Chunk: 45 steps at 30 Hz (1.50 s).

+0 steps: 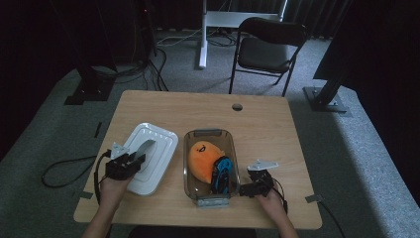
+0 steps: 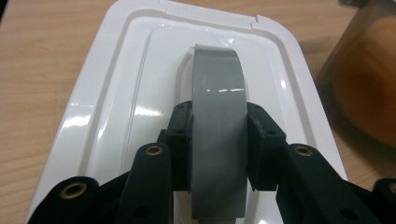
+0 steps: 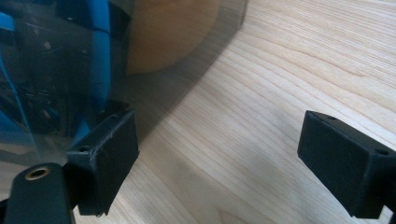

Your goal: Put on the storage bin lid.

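Observation:
A white plastic lid (image 1: 157,144) lies on the wooden table (image 1: 267,124), left of a clear storage box (image 1: 208,133). My left gripper (image 1: 136,161) is shut on the lid's grey arched handle (image 2: 219,93); in the left gripper view both pads press its sides over the lid (image 2: 116,93). Inside the box are an orange plush toy (image 1: 202,157) and a blue and black object (image 1: 221,173). My right gripper (image 1: 246,189) stands open at the box's near right corner. In the right gripper view its left finger (image 3: 107,154) is against the box wall (image 3: 177,79), with bare wood between the jaws.
A black folding chair (image 1: 267,47) and a white desk leg (image 1: 203,34) stand beyond the table's far edge. A round cable hole (image 1: 237,106) sits near that edge. Cables trail on the floor to the left (image 1: 64,171).

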Available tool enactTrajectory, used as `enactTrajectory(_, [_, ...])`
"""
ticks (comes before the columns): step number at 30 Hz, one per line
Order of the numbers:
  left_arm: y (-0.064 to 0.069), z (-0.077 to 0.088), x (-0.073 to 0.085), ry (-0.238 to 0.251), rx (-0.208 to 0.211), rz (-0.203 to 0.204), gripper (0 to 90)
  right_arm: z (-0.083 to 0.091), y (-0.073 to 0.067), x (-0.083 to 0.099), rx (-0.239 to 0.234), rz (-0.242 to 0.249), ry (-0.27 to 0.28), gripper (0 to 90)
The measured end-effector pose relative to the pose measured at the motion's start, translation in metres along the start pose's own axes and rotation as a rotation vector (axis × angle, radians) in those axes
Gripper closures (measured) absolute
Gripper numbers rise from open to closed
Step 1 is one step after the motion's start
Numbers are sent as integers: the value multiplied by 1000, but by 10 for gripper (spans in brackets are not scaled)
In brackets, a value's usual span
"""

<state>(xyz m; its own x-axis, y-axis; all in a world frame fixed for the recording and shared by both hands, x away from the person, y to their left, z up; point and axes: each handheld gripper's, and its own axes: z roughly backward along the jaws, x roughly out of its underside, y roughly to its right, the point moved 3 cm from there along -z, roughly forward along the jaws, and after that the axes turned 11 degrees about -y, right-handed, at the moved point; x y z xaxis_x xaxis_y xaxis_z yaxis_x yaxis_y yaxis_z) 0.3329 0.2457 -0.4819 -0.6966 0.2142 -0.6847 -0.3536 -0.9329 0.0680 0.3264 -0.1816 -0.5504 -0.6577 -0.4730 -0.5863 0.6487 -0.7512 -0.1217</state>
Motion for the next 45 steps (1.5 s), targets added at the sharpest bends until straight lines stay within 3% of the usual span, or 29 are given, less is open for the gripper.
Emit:
enactTrajectory(9, [-6, 20, -11, 40, 8, 4, 675, -5, -6, -3, 7, 20, -7, 118])
enactTrajectory(23, [6, 37, -29, 83, 44, -28, 675, -11, -16, -8, 11, 44, -6, 118])
enactTrajectory(35, [22, 37, -37, 95, 75, -61, 675, -21, -33, -16, 19, 83, -7, 118])
enactTrajectory(45, [21, 46, -43, 120, 71, -61, 676, -29, -44, -20, 21, 110, -15, 118])
